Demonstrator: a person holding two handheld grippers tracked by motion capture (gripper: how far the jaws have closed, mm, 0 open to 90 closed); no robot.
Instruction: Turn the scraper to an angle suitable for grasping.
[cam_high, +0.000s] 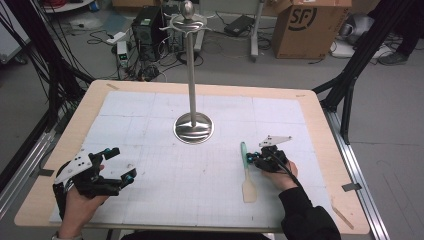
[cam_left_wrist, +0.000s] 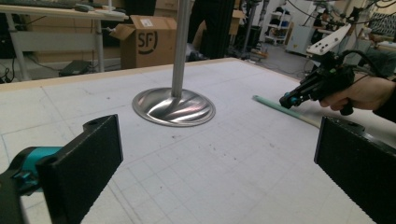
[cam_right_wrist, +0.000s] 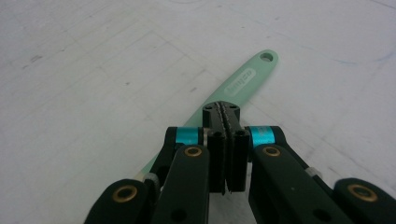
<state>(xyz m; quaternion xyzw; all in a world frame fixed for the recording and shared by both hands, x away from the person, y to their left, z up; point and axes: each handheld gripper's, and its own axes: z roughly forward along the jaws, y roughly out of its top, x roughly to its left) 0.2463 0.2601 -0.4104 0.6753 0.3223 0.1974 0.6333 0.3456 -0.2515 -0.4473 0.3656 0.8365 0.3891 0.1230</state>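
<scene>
Mint-green plastic with a cream blade, the spatula (cam_high: 246, 172) is lying flat on the worktop (cam_high: 210, 165), right of the steel stand (cam_high: 193, 125), its long axis running near to far, handle end pointing away. The right gripper (cam_high: 256, 158) is hovering just beside the handle, jaws pressed together on nothing. The left gripper (cam_high: 120, 162), jaws gaping wide, is sitting well apart at the near left.

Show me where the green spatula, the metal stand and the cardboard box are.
green spatula (cam_right_wrist: 243, 79), right gripper view, on its handle.
metal stand (cam_high: 193, 128), high view, on its round base.
cardboard box (cam_high: 300, 25), high view, on its printed side.
</scene>
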